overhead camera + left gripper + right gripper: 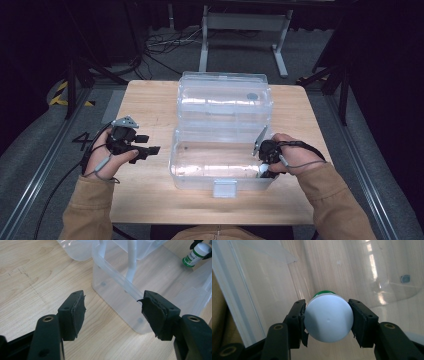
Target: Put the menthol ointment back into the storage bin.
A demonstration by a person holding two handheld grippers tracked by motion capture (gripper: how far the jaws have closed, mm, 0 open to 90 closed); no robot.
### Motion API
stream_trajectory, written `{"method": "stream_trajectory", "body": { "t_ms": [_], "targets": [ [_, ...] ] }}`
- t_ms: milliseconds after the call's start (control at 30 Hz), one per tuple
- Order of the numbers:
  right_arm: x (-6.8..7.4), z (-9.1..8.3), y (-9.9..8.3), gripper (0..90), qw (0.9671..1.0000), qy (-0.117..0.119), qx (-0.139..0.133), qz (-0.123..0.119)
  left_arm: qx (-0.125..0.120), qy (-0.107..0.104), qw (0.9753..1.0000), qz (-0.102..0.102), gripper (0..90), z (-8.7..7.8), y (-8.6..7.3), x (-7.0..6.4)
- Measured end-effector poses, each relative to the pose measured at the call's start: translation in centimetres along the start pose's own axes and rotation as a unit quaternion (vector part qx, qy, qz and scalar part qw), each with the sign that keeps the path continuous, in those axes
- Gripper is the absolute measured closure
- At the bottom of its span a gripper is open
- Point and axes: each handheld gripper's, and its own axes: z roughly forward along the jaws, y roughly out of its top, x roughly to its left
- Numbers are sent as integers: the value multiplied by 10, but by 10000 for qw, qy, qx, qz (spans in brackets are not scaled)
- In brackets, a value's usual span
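1. Lowering stage judged: white-capped bottle (328,318) is clamped by right tongs (327,321) inside the clear box (182,167) on the worktop (150,102).
2. Left tongs (112,315) are held open, empty.
3. Next: release is required at the box floor.

A wooden table (150,100) stands before tangled floor cables (165,42).

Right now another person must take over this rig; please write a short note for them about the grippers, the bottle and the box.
Right gripper: shut on the white-capped green bottle, holding it by the cap inside the clear plastic box, near its right end.
Left gripper: open, holding nothing, beside the box's left wall above the wooden table.
Box lid: open, folded back.
Done: bottle brought into the box.
Left: probably set it on the floor, release, withdraw; perhaps shut the lid.
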Motion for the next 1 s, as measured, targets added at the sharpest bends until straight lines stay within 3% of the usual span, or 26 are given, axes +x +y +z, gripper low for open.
{"method": "stream_trajectory", "body": {
  "t_ms": [1000],
  "targets": [
    [-2,5,2,498,9998,115,152,-38,24,-4,10000,10,357,0,0,1]
  ]
}}
